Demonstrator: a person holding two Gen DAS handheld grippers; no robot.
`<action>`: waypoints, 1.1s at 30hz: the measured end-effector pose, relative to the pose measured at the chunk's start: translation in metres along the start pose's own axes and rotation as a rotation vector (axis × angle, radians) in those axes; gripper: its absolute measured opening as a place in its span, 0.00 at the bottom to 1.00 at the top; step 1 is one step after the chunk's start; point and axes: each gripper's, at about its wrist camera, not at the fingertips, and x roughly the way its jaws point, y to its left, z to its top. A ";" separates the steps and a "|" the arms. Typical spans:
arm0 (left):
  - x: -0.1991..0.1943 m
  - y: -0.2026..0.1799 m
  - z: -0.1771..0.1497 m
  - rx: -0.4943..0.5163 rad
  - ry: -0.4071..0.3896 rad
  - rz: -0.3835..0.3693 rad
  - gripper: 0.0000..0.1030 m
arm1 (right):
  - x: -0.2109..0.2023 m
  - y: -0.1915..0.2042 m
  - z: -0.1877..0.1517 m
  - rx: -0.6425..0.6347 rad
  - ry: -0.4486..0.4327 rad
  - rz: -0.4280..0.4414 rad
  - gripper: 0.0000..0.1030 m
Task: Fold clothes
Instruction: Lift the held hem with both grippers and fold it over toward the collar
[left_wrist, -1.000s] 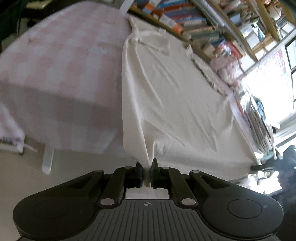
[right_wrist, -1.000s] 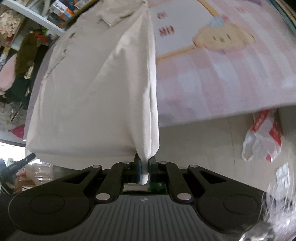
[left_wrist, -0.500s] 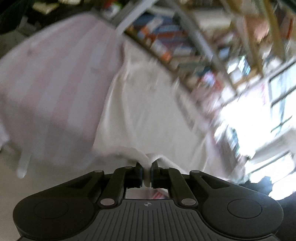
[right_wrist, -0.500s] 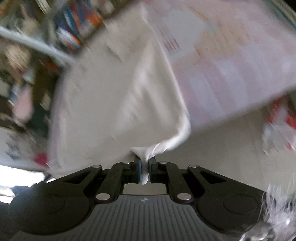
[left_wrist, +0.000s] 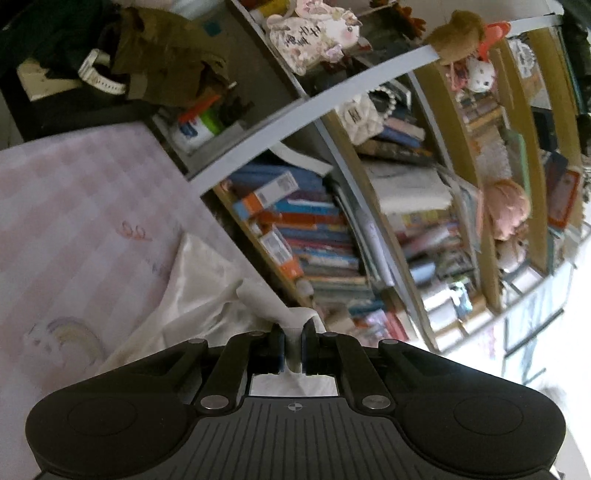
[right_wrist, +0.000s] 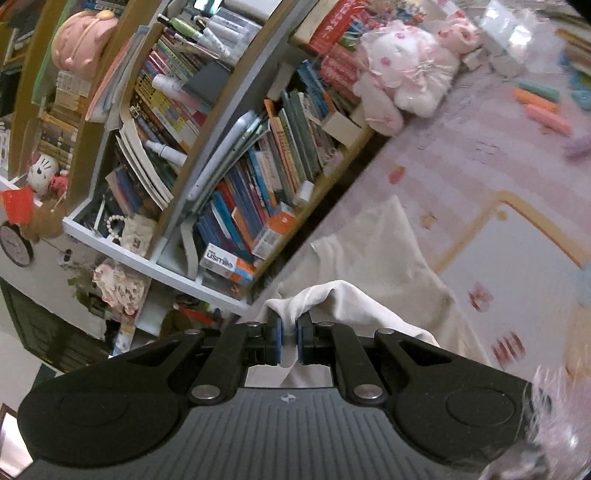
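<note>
left wrist view: the left gripper (left_wrist: 293, 345) has its jaws pressed together on a pinch of the cream garment (left_wrist: 199, 291), a narrow fold of cloth standing up between the blue pads and running away from them as a taut ridge. the rest of the garment lies on the pink checked bed cover (left_wrist: 74, 221), near the bed's far edge where it meets the bookshelf (left_wrist: 332, 229). a small rainbow print (left_wrist: 70, 338) shows on the cover just left of the cloth. the shelf is packed with stacked books, boxes and soft toys, and a white shelf board (left_wrist: 314, 107) crosses the frame diagonally. bright window light washes out the lower right corner. right wrist view: the right gripper (right_wrist: 290, 341) is likewise clamped on the cream garment (right_wrist: 384, 266), with cloth bunched over and between its blue pads and draping down under the gripper body. beyond the pads the garment spreads flat on the bed cover (right_wrist: 480, 147), its far end pointing toward the bed's edge beside the bookshelf (right_wrist: 229, 155). a pink and white plush toy (right_wrist: 406, 74) sits at that edge further along, well apart from the garment. a yellow-bordered pale panel (right_wrist: 517, 254) printed on the cover lies just right of the cloth. some pink crayon-like sticks (right_wrist: 543, 110) lie near the far corner.
</note>
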 end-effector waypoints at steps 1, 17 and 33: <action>0.007 -0.001 0.001 -0.009 -0.006 0.016 0.06 | 0.010 -0.001 0.007 -0.006 0.010 -0.003 0.07; 0.060 -0.001 -0.016 -0.071 -0.027 0.229 0.06 | 0.101 -0.049 0.058 0.019 0.213 -0.020 0.07; 0.138 0.018 0.044 -0.111 0.009 0.147 0.06 | 0.138 -0.042 0.091 0.080 0.117 -0.073 0.07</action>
